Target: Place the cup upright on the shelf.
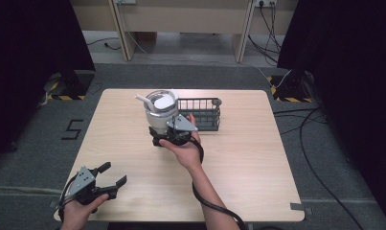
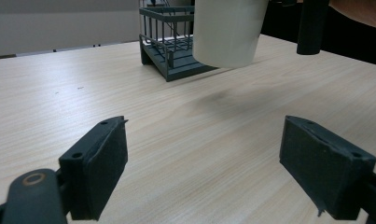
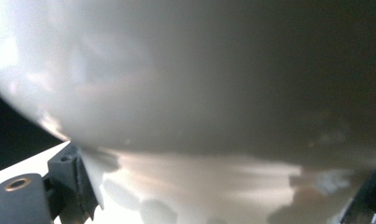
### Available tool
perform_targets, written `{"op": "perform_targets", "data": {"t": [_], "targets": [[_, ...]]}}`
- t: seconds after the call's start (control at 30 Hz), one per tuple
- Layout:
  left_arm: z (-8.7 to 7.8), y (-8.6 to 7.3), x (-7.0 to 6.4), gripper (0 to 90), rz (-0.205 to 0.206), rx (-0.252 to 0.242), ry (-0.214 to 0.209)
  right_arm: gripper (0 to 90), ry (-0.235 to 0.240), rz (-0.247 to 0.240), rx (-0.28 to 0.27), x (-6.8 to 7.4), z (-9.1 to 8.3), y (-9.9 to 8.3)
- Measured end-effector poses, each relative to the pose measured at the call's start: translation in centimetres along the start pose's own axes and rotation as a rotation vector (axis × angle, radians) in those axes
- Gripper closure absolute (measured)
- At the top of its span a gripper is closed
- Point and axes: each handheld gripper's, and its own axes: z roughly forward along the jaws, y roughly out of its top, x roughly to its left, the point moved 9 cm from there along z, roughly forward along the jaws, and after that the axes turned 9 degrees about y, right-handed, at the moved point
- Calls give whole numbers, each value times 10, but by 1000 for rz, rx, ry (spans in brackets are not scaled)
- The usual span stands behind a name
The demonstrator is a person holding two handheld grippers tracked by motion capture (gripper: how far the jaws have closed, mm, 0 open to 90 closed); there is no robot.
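Two grippers are at work: the right gripper (image 1: 171,130) clamps a white cup (image 1: 160,109) and holds it above the table (image 1: 257,163), just left of the dark rack (image 1: 202,114) at mid-table. It appears mid-carry; the next move likely calls for lowering it level, clear of the rack's wall. Near left, the left gripper (image 1: 110,174) rests spread and empty by the table edge, with open wood between.

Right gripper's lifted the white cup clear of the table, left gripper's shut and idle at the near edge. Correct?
Not quite: the left gripper is open, its jaws spread wide with nothing between them, as the left gripper view shows. The rest holds: the right gripper holds the white cup clear of the table.
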Motion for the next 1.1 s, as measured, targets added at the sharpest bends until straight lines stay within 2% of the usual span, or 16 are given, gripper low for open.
{"op": "perform_targets", "data": {"t": [0.43, 1.1], "targets": [[0, 0, 0, 147, -4, -2, 0, 111, -32, 11, 0, -13, -6, 2], [0, 0, 0, 146, -12, -2, -2, 111, -85, 18, -24, -36, -20, 17]]}}
